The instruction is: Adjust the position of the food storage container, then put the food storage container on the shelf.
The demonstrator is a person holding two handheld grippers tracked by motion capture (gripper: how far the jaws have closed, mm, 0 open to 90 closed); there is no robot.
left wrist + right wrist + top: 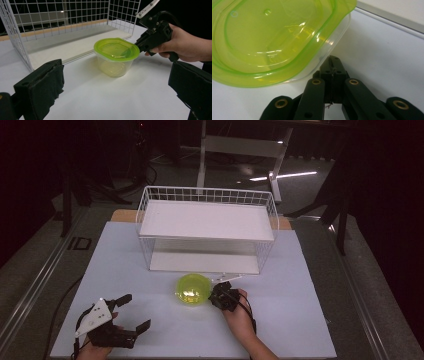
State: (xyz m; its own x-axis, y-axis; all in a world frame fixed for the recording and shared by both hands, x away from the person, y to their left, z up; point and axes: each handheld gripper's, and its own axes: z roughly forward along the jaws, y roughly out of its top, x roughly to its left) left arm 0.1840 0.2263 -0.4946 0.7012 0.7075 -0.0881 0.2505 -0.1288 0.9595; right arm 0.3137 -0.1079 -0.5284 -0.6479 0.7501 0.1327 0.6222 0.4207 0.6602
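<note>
Near the middle of the white worktop (150, 330), just in front of the white wire-grid basket rack (207, 227), stands a clear plastic tub with a translucent lime-green lid (193, 289). It sits on the near side of the rack's open front, probably so it can be slid or lifted onto the lower shelf. The right gripper (220, 295) meets the tub from the right, its jaws pressed together at the lid's rim; whether they pinch the rim or merely touch it, I cannot tell. The left gripper (132, 312) waits well apart at the near left, jaws spread wide and holding nothing, apparently in reserve, with the tub ahead of and between its jaws' line of sight.
</note>
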